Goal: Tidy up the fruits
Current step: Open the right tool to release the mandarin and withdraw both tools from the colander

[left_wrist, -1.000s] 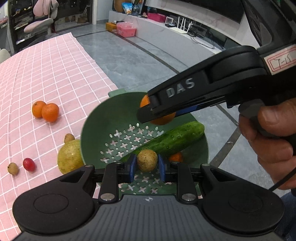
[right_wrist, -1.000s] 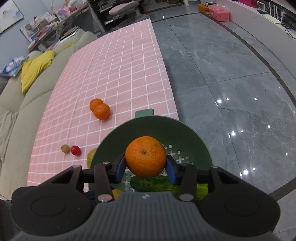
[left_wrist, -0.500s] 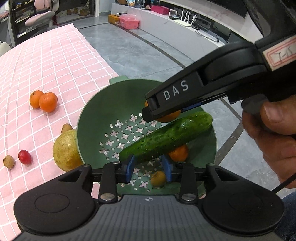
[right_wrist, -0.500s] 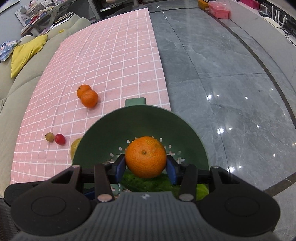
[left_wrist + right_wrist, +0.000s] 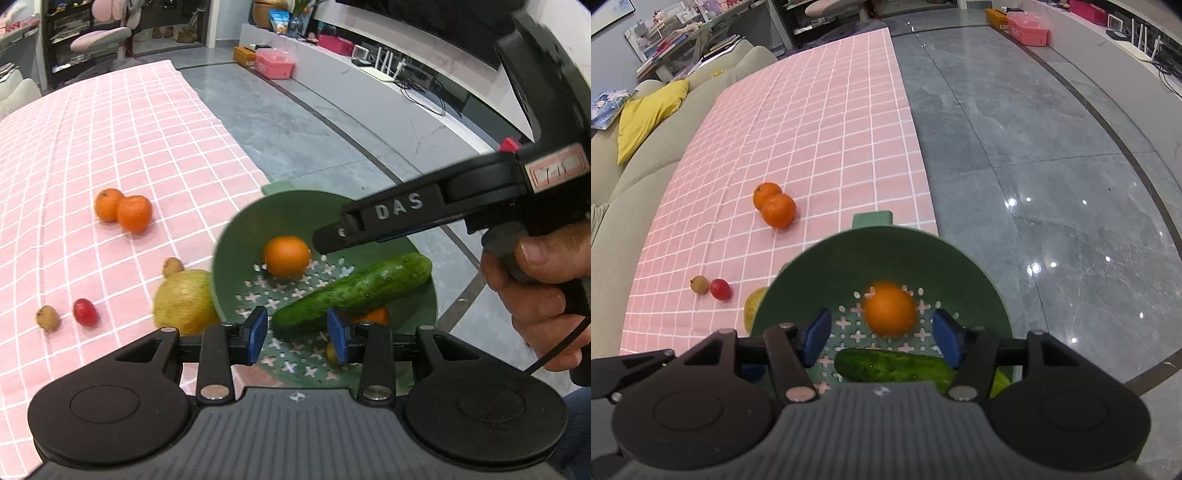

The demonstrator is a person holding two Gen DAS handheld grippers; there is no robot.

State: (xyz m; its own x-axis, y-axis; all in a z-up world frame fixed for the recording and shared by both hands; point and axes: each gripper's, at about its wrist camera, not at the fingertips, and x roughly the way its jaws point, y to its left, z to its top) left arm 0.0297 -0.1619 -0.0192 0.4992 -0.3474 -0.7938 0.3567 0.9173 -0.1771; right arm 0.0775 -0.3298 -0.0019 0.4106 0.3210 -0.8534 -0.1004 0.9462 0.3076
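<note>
A green colander sits at the right edge of the pink checked cloth. In it lie an orange, a cucumber, a second orange under the cucumber and a small brown fruit. My left gripper is open and empty over the colander's near side. My right gripper is open and empty above the colander; the orange lies free below it. Its finger shows in the left wrist view.
On the cloth lie two oranges, a yellow pear against the colander, a small brown fruit, and a red fruit beside another brown one. Grey floor lies right; a sofa left.
My right gripper opened and let the orange go into the colander. My left gripper, which let the small brown fruit go into the colander, has opened wider and drawn back.
</note>
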